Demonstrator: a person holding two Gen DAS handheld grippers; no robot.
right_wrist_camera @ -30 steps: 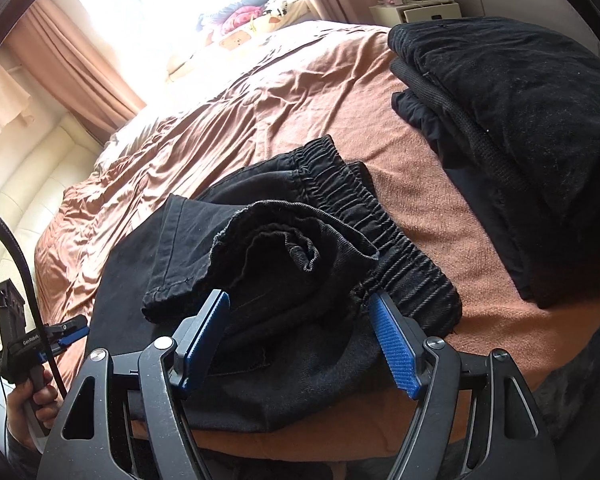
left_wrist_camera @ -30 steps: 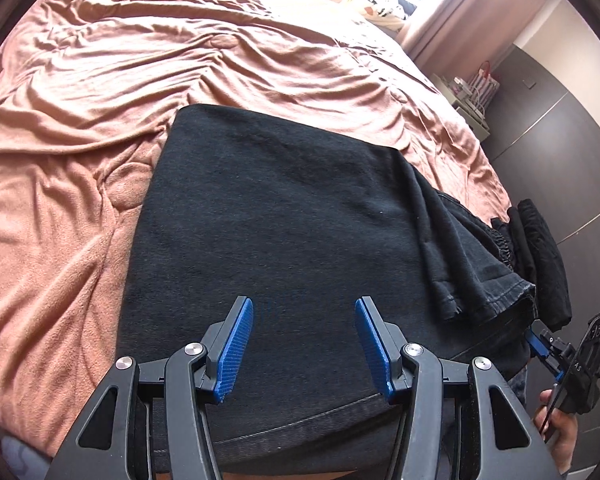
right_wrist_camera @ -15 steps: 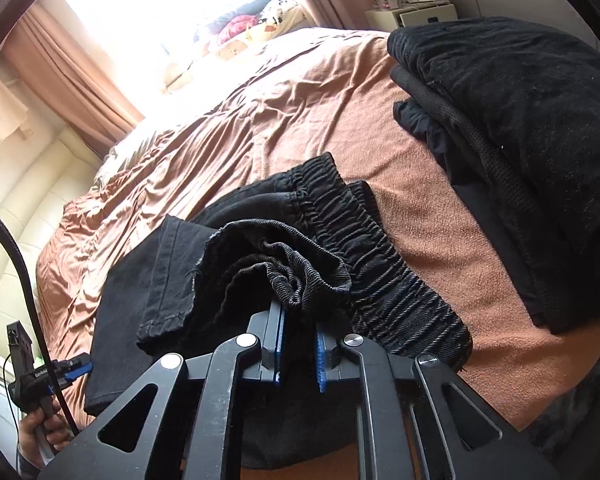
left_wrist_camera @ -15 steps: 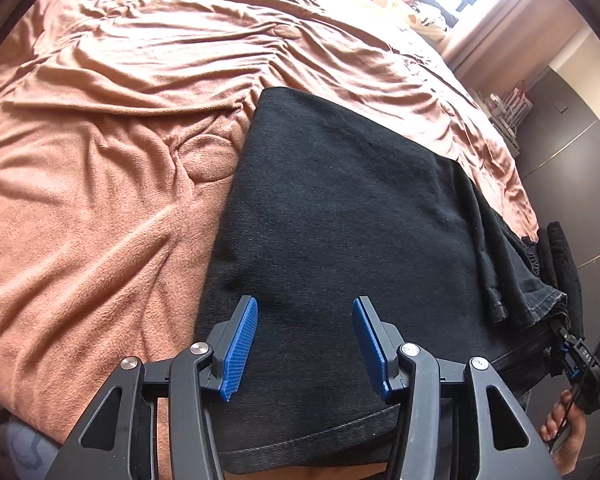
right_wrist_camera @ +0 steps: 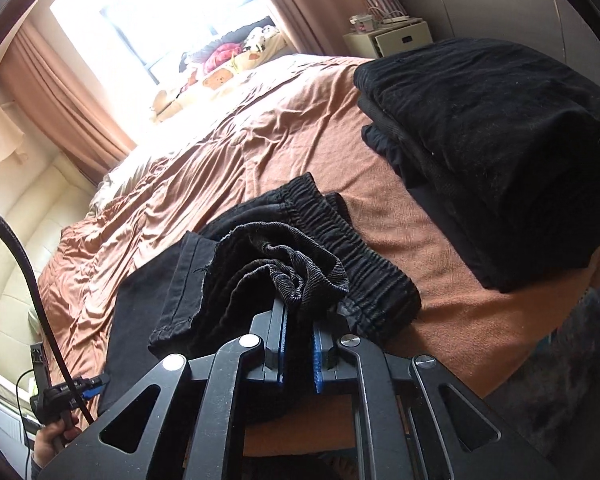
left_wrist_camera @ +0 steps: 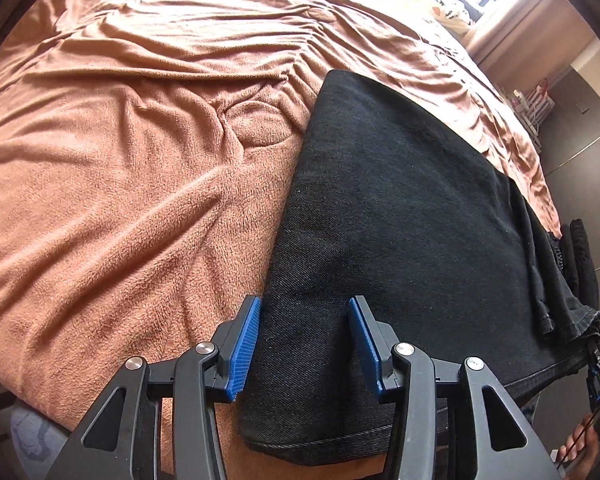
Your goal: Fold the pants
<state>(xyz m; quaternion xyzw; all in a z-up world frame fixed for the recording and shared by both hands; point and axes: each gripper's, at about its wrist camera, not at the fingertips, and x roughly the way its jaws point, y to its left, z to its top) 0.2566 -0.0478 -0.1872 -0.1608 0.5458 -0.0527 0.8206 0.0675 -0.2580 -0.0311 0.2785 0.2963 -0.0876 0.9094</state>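
Pants (right_wrist_camera: 284,276) fabric is pinched in the closed right tool (right_wrist_camera: 299,344), while the left tool (left_wrist_camera: 304,344) narrows half-open above them.

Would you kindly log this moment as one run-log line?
task: fold pants | left gripper: jaws closing over black pants, not gripping | right gripper: shut on bunched pants fabric | bed

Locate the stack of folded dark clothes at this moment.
In the right wrist view, the stack of folded dark clothes sits at the upper right on the brown blanket, beyond the elastic waistband of the pants.
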